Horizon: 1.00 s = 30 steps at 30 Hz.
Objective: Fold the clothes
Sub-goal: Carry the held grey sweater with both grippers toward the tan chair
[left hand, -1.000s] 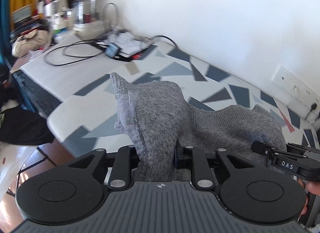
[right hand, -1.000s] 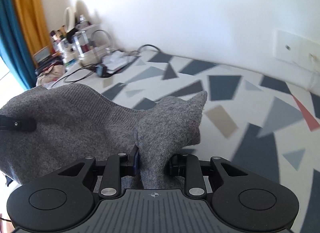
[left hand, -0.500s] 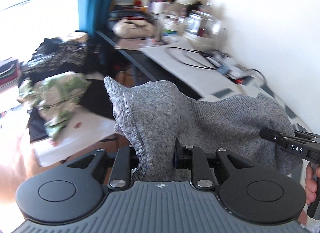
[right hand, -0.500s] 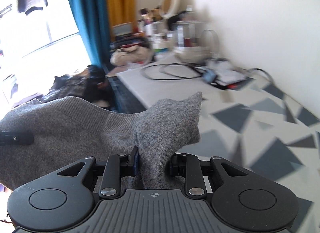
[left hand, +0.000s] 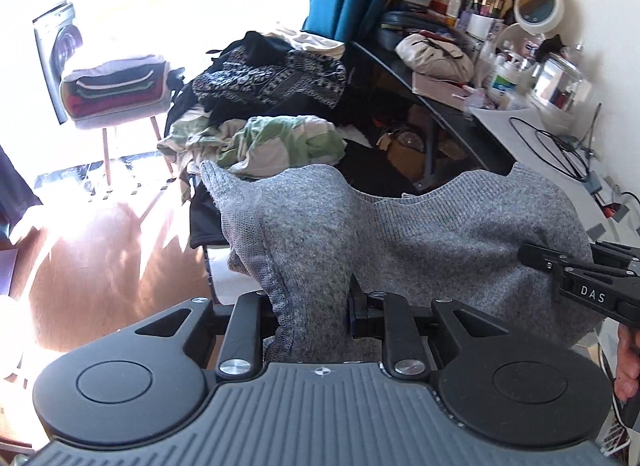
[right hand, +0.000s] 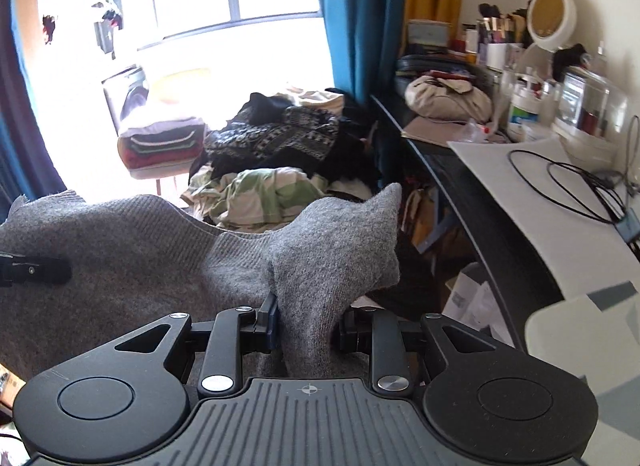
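Note:
A grey knitted sweater (left hand: 440, 234) hangs in the air, stretched between both grippers. My left gripper (left hand: 312, 306) is shut on a bunched corner of it, which stands up in a peak over the jaws. My right gripper (right hand: 306, 326) is shut on the opposite corner of the grey sweater (right hand: 140, 250), whose tip points up to the right. The right gripper (left hand: 576, 278) also shows at the right edge of the left wrist view, with a hand below it. The left gripper's tip (right hand: 36, 270) pokes in at the left of the right wrist view.
A heap of unfolded clothes (left hand: 264, 105) lies ahead, with a stack of folded clothes on a stool (left hand: 114, 85) by the bright window. A cluttered black desk (right hand: 448, 137) and a white board with cables (right hand: 560, 185) run along the right wall. Teal curtain (right hand: 352, 25) behind.
Both grippers have swung away from the patterned table toward the window and clothes heap, carrying the sweater stretched between them. Their grip on it is unchanged.

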Available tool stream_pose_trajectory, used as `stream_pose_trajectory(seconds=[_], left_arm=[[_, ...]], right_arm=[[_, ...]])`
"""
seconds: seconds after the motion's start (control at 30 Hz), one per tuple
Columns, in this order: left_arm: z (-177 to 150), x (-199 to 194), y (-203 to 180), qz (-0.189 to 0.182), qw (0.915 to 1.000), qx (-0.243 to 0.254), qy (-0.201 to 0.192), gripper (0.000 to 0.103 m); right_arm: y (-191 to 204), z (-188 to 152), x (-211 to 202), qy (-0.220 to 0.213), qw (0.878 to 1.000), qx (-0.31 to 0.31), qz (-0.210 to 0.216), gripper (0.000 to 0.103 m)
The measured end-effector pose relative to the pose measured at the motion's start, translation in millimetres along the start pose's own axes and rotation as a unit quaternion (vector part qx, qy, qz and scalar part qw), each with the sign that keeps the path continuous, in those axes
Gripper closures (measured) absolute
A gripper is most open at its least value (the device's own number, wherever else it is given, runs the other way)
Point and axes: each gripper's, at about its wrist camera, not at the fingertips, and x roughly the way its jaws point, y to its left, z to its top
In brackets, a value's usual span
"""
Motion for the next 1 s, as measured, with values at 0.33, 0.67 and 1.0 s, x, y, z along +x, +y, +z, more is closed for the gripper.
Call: stream_pose_trajectory(seconds=[0.33,0.67,1.0], left_arm=[[79,59,70,0.027,0.9996,-0.002,0.009,0.081],[156,112,148,0.038,0.9992,-0.006,0.012,0.081],[204,162,286,-0.005,0.9996,-0.022,0.015,0.081]], right_arm=[[16,59,108,0.019,0.999,-0.002,0.029,0.080],[43,138,217,0.024,0.999,0.007,0.045,0.080],[121,181,306,0.041,0.999,0.000,0.018,0.080]])
